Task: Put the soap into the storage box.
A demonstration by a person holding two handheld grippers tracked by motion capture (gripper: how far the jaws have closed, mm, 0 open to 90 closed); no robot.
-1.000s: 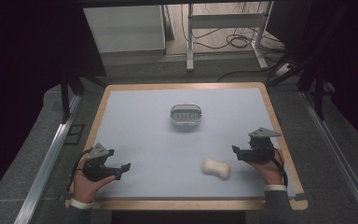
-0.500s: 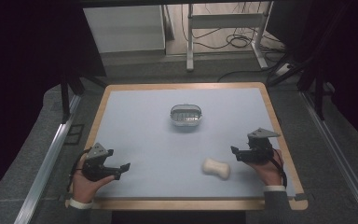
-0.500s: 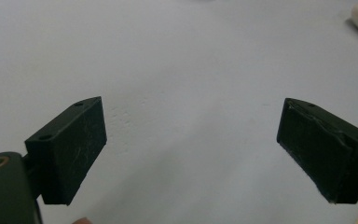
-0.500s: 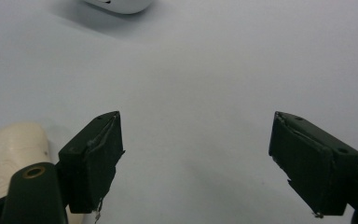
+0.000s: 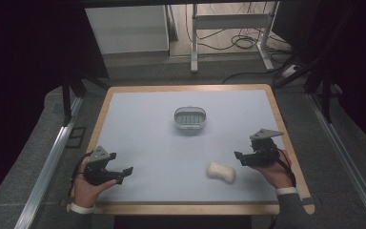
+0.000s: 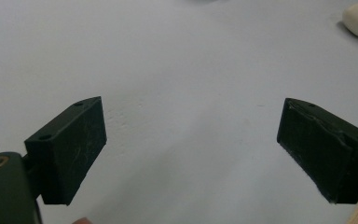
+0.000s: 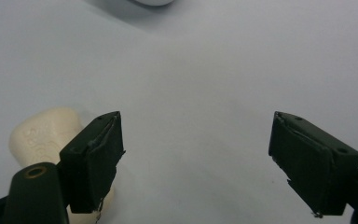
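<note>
Cream soap bar (image 5: 221, 172), waisted like a peanut, lies flat on the pale blue worktop (image 5: 152, 129) at about 5 o'clock from the worktop's middle. In the right gripper view the soap bar (image 7: 46, 135) shows faint embossed lettering on top and sits partly behind that claw's left jaw.

Judged handling: light, stiff, smooth skin, likely slippery under hard pads; surface may dent or scuff if squeezed hard. Best hold looks to be across the narrow waist, jaws on the two long flanks, so the bulged ends stop it sliding out lengthwise.

Right claw (image 5: 242, 157) stands just beside the bar, at its 2 o'clock, jaws spread wide, nothing between them. It would need to swing toward the bar and drop over the waist.

Small oval dish (image 5: 189, 118) with a perforated floor sits at 12 o'clock from the bar, well apart; a likely resting place for it.

Left claw (image 5: 124, 172) rests far off at 9 o'clock, jaws spread wide too, empty.
</note>
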